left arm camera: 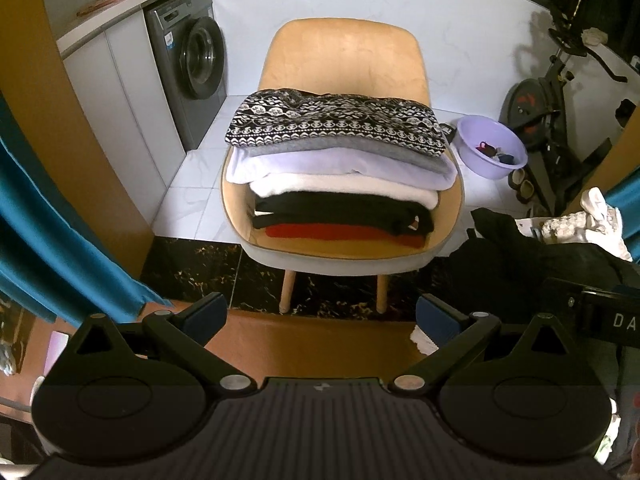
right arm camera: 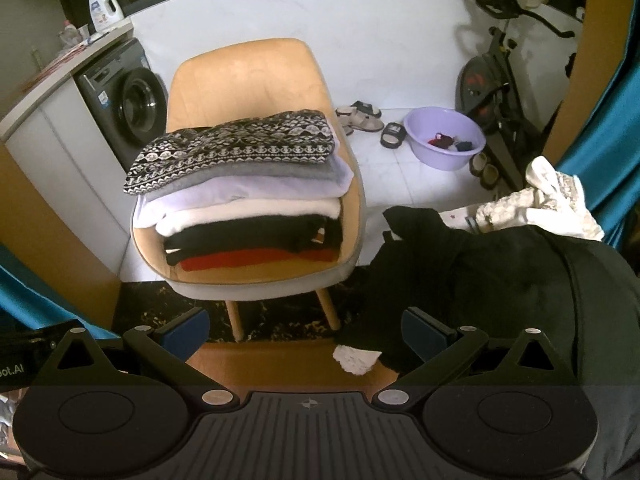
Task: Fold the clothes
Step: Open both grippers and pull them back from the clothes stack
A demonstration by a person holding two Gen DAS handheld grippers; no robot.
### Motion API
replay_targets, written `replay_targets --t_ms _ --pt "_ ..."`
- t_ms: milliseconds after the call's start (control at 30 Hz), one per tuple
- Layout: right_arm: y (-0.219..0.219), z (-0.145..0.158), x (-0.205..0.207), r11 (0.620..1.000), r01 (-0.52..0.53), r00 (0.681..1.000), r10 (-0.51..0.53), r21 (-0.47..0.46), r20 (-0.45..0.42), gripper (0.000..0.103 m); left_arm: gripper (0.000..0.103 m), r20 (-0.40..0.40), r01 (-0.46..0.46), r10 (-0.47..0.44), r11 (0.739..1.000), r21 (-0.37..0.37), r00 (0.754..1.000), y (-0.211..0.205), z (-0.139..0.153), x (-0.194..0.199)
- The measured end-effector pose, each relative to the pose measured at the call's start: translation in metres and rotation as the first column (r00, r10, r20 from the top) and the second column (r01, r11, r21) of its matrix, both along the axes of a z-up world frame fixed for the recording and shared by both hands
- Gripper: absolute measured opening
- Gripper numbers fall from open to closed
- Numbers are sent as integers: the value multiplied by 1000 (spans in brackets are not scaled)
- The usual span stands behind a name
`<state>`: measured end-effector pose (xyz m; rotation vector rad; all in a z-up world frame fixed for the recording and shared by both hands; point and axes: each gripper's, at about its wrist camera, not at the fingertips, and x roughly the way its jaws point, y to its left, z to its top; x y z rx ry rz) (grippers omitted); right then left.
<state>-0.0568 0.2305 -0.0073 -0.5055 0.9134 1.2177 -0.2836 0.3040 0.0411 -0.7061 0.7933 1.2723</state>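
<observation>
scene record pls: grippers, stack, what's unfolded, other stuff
left gripper: open, empty
right gripper: open, empty
stack: folded, on chair
top of stack: patterned knit
bottom of stack: red garment
unfolded: black garment, right of chair
floor: purple basin, sandals
background: washer, exercise bike

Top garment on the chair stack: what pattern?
Black-and-white geometric knit pattern on the top garment; clearest in the left wrist view.

White letters "DA" are showing on the black gripper body (left arm camera: 612,322) at three o'clock in the left wrist view; mirrored letters reading roughly "IA.too" are showing on the black gripper body (right arm camera: 18,370) at nine o'clock in the right wrist view
</observation>
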Motion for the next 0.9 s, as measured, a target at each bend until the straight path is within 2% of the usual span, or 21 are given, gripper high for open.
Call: replay_targets --t_ms 400,900 --pt "-10 4 7 1000 -2 1000 1 10 20 102 103 19 -3 2 1000 7 1000 -6 2 7" --pt "-13 3 6 1000 -7 1000 7 11 27 102 103 36 -15 16 1000 -24 999 -3 -3 7"
